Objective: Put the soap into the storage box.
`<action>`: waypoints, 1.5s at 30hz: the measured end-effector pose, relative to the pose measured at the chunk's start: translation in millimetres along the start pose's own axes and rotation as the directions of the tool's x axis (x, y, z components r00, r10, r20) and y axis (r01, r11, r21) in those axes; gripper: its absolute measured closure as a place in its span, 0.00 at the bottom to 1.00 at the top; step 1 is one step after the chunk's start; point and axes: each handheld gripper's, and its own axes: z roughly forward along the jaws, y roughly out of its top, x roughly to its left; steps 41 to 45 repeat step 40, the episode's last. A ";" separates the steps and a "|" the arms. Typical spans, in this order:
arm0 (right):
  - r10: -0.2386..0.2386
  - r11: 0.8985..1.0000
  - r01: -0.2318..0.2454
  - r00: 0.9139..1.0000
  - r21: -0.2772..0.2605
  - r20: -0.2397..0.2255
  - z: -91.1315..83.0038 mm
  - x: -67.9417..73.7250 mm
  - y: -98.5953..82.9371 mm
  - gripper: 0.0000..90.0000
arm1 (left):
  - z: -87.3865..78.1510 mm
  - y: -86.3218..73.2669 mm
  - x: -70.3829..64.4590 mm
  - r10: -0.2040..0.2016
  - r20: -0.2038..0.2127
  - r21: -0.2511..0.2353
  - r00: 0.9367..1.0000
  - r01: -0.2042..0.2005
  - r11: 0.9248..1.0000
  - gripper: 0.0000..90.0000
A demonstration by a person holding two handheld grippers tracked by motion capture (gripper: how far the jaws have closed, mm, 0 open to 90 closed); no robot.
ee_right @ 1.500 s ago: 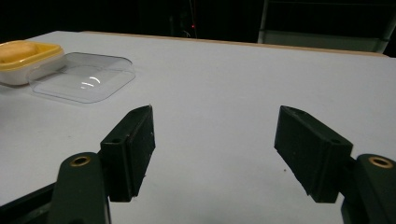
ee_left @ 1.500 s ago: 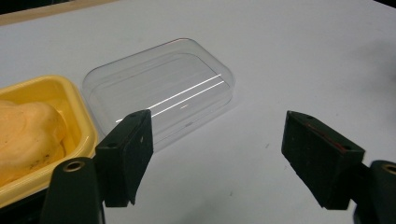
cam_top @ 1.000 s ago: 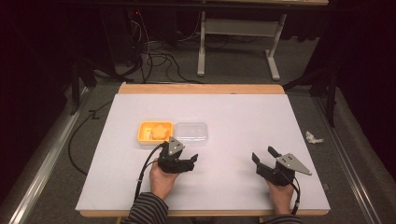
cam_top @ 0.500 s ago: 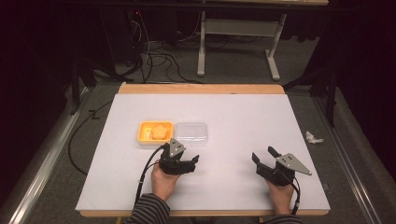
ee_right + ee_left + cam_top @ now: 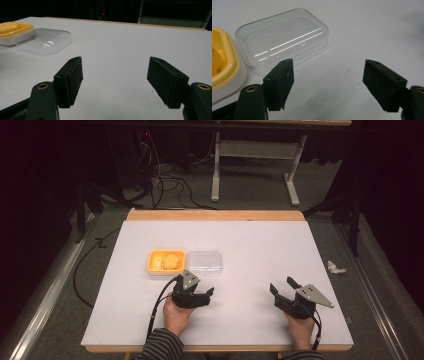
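Observation:
A yellow container [image 5: 167, 261] with orange food in it sits left of centre on the white table. A clear plastic lid [image 5: 204, 261] lies flat against its right side. My left gripper [image 5: 199, 289] hovers just in front of the lid, open and empty. The left gripper view has the clear lid [image 5: 284, 40] just past my left gripper [image 5: 328, 85] and the yellow container [image 5: 222, 60] at the left edge. My right gripper [image 5: 282, 285] stands open and empty at the front right. From my right gripper [image 5: 115, 80], the lid [image 5: 45, 41] and container [image 5: 15, 28] lie far left.
The white table top [image 5: 260, 245] has a wooden far edge [image 5: 215, 215]. A crumpled white scrap [image 5: 335, 267] lies on the floor to the right. Cables [image 5: 165, 180] and a metal table frame [image 5: 250, 165] stand beyond the far edge.
My left gripper has drifted slightly right and toward the front edge. The right gripper, lid and container have stayed put.

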 end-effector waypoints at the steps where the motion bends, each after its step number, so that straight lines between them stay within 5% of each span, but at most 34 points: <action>1: 0.000 1.000 0.000 1.000 0.000 0.000 0.0 0.0 0.0 0.32 | 0.2 -0.5 -0.1 0.001 -0.001 0.000 1.000 -0.001 1.000 0.29; 21: -0.001 1.000 0.001 1.000 0.000 0.000 0.0 -0.1 0.0 0.32 | 4.7 -17.3 5.4 -0.019 -0.030 0.013 0.999 0.019 1.000 0.29; 45: 0.000 1.000 0.000 1.000 0.010 -0.004 0.2 0.3 0.2 0.33 | 1.3 -17.0 6.2 -0.025 -0.034 -0.023 0.999 0.025 0.999 0.28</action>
